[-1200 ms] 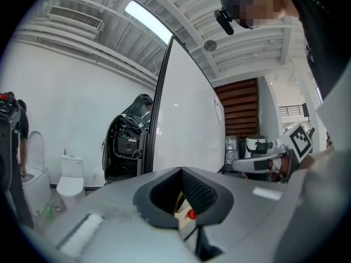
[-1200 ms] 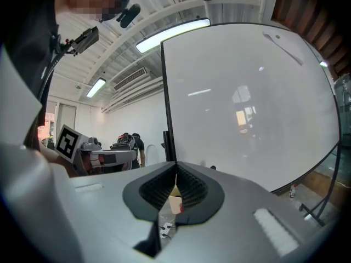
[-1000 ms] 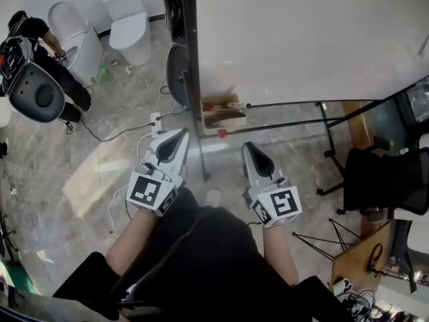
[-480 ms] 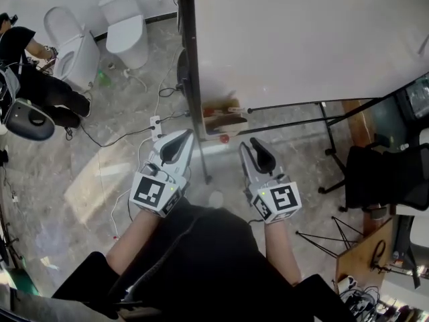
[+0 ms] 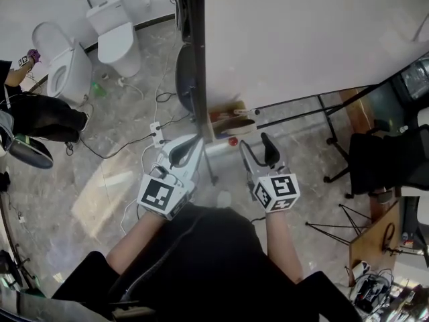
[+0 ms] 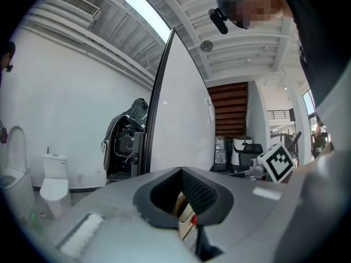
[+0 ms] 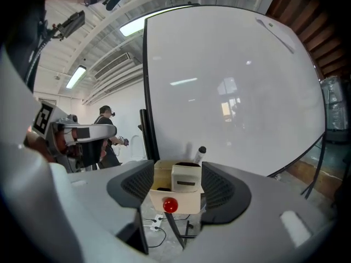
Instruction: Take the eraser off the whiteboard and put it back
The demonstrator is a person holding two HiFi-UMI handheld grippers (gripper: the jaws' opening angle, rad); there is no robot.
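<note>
Eraser (image 7: 186,178) sits free between right claw's (image 7: 179,186) just-opened, released jaws, in its tray (image 7: 189,203).

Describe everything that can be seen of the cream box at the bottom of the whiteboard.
The cream box is open-topped, looks like wood or card, and sits by the whiteboard's lower left corner. A round red dot is on its front. A pale block, likely the eraser, and a black-capped marker stand inside it.
</note>
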